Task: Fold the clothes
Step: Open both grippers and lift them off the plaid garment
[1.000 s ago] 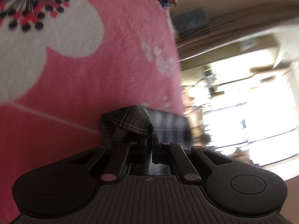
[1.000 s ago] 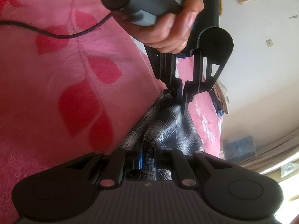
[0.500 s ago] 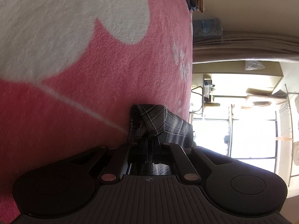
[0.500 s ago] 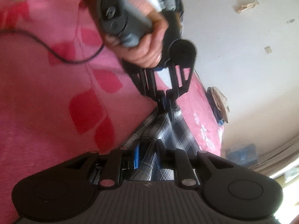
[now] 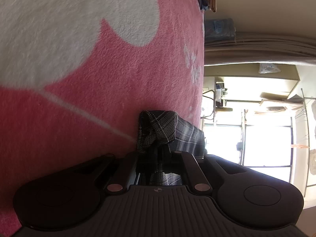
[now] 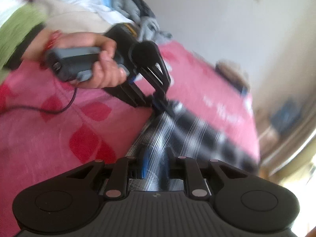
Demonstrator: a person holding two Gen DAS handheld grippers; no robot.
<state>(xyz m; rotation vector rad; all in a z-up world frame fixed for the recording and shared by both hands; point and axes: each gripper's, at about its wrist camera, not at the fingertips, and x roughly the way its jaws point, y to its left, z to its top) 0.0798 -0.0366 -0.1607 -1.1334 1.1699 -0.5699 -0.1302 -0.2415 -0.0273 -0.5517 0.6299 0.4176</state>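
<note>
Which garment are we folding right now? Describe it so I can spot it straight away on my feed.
Start from the pink floral blanket that covers the whole work surface. The garment lies on it as a long strip between the two tools: a plaid cloth, dark grey with thin white check lines. Everything around it is pink, red or white, and the left tool pinches its far end.

Bare pink blanket (image 5: 110,90) beside plaid garment (image 5: 164,126)

Each claw, the left gripper (image 5: 158,154) and the right gripper (image 6: 155,164), is black plastic with a ribbed base, round discs at both sides and pale rivets on its link bars. Behind the left one, the hand (image 6: 98,63) grips a grey handle trailing a black cable (image 6: 59,109), with a green sleeve (image 6: 17,33) and red wristband (image 6: 52,38).
</note>
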